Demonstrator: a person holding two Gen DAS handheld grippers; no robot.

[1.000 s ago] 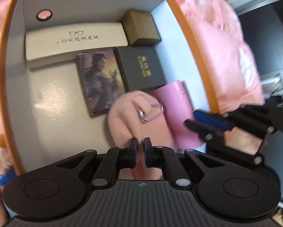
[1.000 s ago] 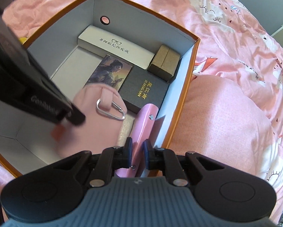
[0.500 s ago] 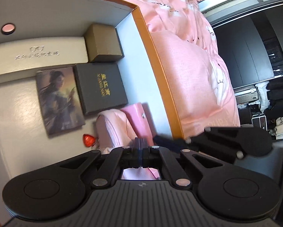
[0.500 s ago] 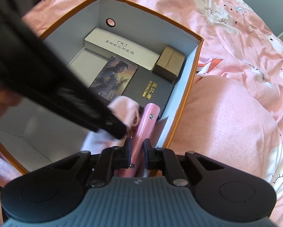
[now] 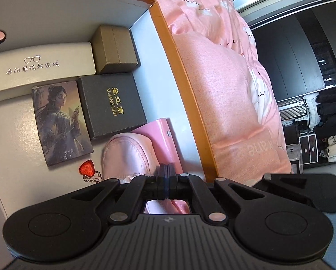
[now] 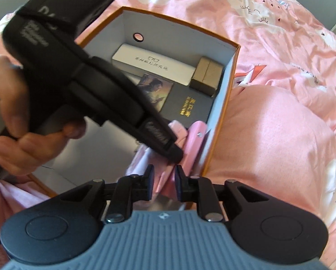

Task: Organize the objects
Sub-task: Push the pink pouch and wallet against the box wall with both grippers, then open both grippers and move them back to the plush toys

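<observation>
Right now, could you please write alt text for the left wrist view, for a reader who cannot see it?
The left gripper, fingers together, hangs over a soft pink pouch inside an orange-rimmed box. Beyond lie a pink wallet, black box, picture card and red keychain.

My left claw (image 5: 167, 175) is matte black with silver screws and a ribbed grey base; my bare hand (image 6: 12, 117) grips its handle at nine o'clock.

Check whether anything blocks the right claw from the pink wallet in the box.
Nothing sits between them: the pink wallet's near end lies within the open right claw. The shut left claw crosses just ahead, its tip at the pink pouch beside the wallet.
</observation>
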